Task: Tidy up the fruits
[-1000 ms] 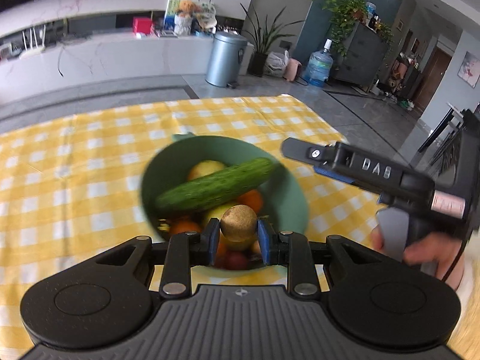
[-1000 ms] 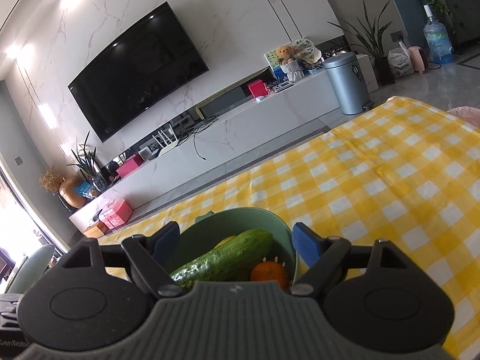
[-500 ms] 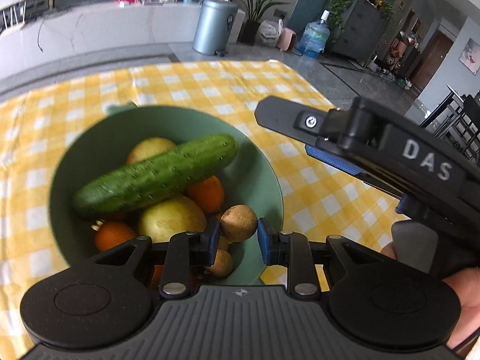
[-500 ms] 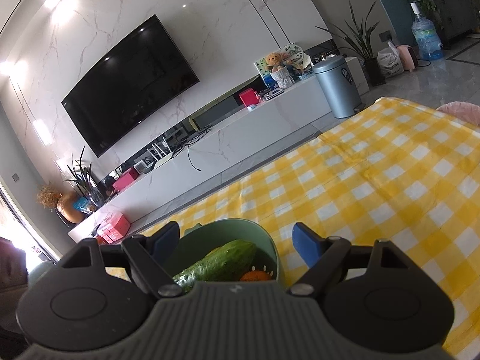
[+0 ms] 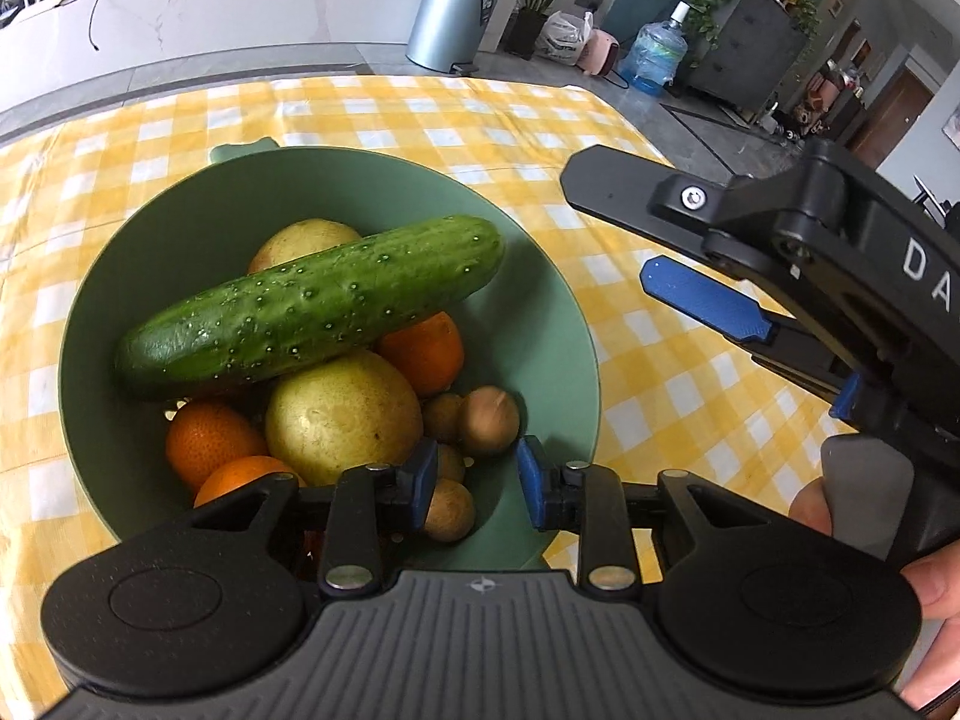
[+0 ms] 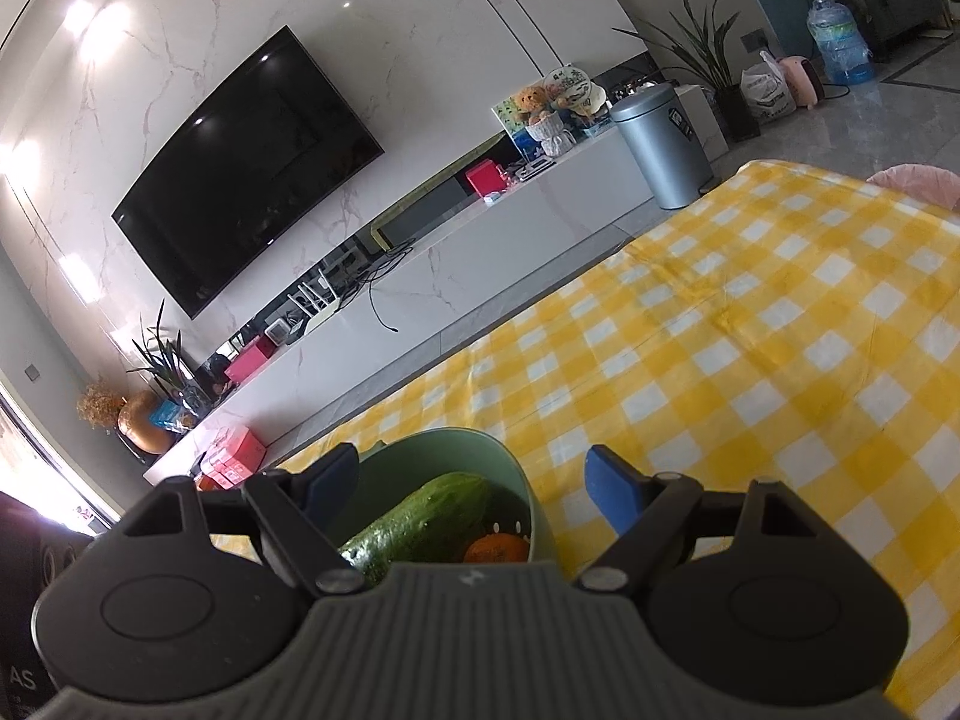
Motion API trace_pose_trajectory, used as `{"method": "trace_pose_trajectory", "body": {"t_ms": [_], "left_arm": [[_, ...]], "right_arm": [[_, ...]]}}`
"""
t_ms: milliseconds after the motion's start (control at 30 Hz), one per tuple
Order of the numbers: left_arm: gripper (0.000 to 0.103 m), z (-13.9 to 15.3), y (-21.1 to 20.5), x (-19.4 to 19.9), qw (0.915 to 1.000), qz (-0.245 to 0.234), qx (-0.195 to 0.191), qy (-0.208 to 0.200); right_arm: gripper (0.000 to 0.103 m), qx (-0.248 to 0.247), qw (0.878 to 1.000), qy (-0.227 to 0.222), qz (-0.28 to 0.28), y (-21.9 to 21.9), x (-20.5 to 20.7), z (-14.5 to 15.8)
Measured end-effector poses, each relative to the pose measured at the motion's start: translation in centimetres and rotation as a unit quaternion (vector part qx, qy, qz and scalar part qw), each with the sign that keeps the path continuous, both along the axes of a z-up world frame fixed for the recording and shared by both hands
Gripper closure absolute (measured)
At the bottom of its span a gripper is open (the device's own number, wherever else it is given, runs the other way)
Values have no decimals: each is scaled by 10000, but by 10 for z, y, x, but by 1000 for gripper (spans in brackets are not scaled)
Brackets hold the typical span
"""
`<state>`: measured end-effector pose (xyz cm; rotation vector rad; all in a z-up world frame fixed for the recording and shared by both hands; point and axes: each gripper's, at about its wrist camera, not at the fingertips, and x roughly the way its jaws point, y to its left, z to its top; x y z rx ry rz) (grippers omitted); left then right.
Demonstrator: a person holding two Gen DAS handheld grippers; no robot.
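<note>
A green bowl (image 5: pixel 150 240) stands on the yellow checked cloth. It holds a cucumber (image 5: pixel 312 306), oranges (image 5: pixel 429 351), a large yellow fruit (image 5: pixel 342 408) and several small brown round fruits. My left gripper (image 5: pixel 478 477) hangs just over the bowl's near right side. Its jaws are opening and nothing is pressed between the pads. One brown fruit (image 5: pixel 489 414), slightly blurred, lies free in the bowl just beyond the fingertips. My right gripper (image 5: pixel 606 228) stands open and empty beside the bowl's right rim. In the right wrist view, the right gripper (image 6: pixel 471 474) frames the bowl (image 6: pixel 456 438) and cucumber (image 6: pixel 420 516).
The checked tablecloth (image 5: pixel 630 372) spreads to the right and behind the bowl, up to the table's far edge. A person's hand (image 5: pixel 924 588) holds the right gripper's handle at the lower right. A metal bin (image 5: pixel 453 12) and a water bottle (image 5: pixel 651 57) stand on the floor beyond.
The left gripper has come down closer over the bowl. Its jaws have parted and the brown fruit has left them and now lies in the bowl. The right gripper has stayed put.
</note>
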<state>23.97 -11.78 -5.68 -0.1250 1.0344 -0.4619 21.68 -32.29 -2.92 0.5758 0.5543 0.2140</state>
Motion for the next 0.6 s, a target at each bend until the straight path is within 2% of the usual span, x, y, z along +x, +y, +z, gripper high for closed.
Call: {"method": "trace_pose_trajectory", "body": {"t_ms": [133,367,500,600], "left_arm": [[59,8,8,-4,9999,105,-105,-47],[48,46,28,-35,9964,340,-4,-782],[40,71,38,-63,9887,615,263,-1341],[37,88,42,-85,9796,775,560,-1769]], "right_arm": [[23,-32,10000,-59,-24,-2,-1,1],[22,-43,9983,-444,-388,-11,-13,14],[21,-338,9944,-831,-556,-7,-30,26],[15,-598,9892,-1172,-650,-2,-46,36]]}}
